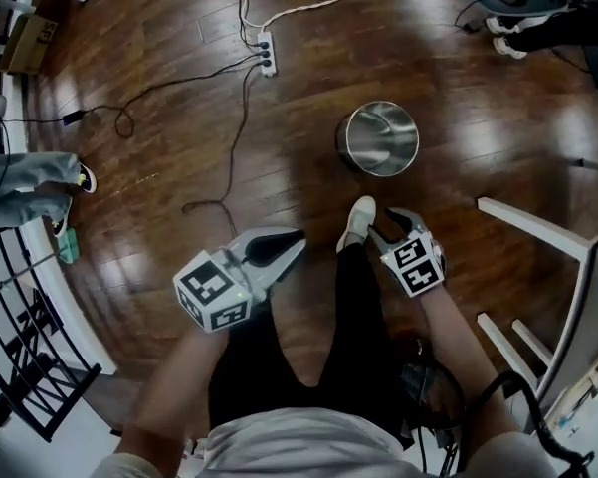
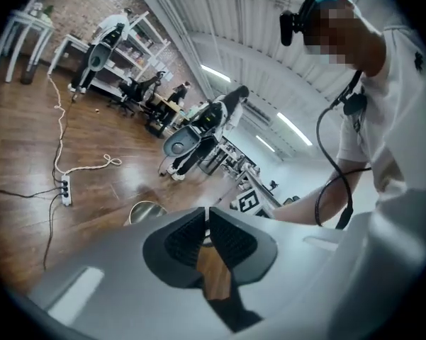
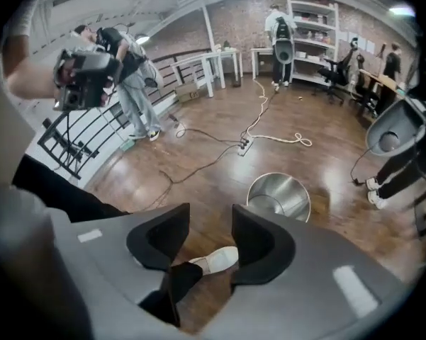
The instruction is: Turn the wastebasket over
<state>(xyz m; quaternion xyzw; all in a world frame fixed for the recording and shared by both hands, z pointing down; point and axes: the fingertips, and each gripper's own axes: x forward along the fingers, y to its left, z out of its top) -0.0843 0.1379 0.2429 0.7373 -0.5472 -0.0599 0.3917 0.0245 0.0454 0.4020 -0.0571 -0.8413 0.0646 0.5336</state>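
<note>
**One basket upright, both grippers short of it**

The left gripper (image 1: 291, 245) has its jaws closed together on nothing. The right gripper (image 1: 396, 225) has its jaws spread wide and empty. One white shoe (image 1: 357, 222) is planted between the two grippers. Beyond it, apart from both, the single steel wastebasket (image 1: 381, 137) stands on the floor (image 1: 179, 88), mouth up, long axis vertical. Farther off lies one power strip (image 1: 267, 54).

Left gripper (image 2: 207, 219): jaws pressed together, nothing between them. Wastebasket (image 2: 144, 211) stands beyond on the wooden floor (image 2: 28, 161), open end up, near a power strip (image 2: 66, 190).
</note>
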